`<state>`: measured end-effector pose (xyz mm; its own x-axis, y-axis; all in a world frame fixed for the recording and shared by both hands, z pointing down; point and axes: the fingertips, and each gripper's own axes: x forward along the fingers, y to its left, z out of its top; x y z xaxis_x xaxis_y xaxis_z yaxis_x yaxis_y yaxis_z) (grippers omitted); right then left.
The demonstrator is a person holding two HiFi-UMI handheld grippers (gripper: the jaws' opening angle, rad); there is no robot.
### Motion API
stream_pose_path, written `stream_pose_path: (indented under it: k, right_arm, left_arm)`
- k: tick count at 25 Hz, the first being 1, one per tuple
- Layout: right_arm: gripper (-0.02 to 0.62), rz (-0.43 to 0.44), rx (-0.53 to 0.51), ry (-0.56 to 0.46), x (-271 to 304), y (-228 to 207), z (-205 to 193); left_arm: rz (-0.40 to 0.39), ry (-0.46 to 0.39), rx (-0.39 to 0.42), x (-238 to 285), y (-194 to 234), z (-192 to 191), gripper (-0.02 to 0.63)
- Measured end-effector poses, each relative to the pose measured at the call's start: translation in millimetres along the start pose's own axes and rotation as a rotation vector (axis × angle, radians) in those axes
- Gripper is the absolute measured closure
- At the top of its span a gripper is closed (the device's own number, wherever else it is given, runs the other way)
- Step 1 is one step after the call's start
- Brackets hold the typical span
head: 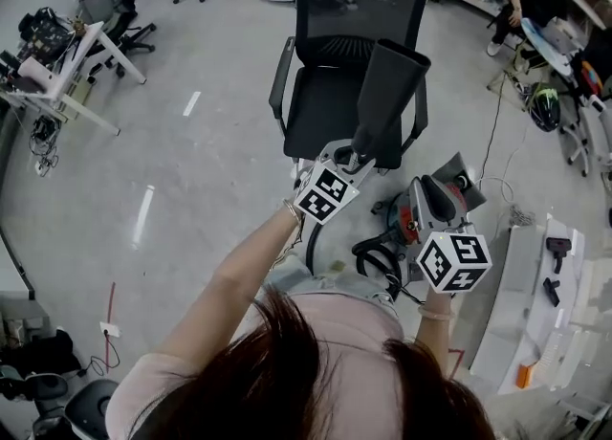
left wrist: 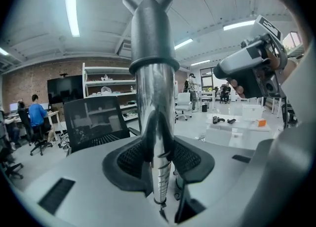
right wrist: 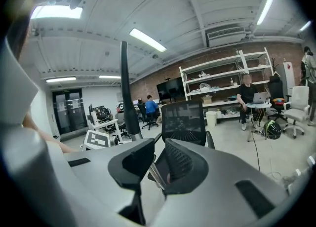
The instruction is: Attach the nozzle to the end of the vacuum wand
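Head view: the left gripper [head: 356, 155] is holding a tube up in front of the black office chair [head: 356, 8], with the wide dark nozzle [head: 390, 94] on top. The right gripper [head: 442, 189] sits lower, just beside the red-and-grey vacuum body [head: 409, 223].

Left gripper view: the jaws are clamped tight on the shiny wand [left wrist: 154, 122]. The nozzle's grey collar sits over the wand's top end, so I'd say it's at least started on.

Right gripper view: the jaws stand most of the way closed with a slim gap. There's a thin shiny strip in there, but honestly I can't tell if it's pinched. The nozzle stands off to the left, not between them.

Tip imo: keep the left clamp firm and push the nozzle straight along the tube, no cocking, until the collar seats.
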<state>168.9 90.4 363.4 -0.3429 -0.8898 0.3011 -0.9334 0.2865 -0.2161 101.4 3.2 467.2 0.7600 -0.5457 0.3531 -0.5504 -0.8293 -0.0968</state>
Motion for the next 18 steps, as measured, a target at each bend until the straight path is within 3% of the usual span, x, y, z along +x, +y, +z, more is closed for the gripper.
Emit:
stream_pose_path:
  k: [4,18]
  right_arm:
    - [0.514,-0.029,0.044,-0.013,-1,23,-5]
    - [0.520,-0.177,0.045,-0.019,11,84,-20]
  left_arm:
    - [-0.026,0.003,0.006,-16,5,-3,0.451]
    - [-0.054,-0.025,-0.007,-52,34,-18,0.451]
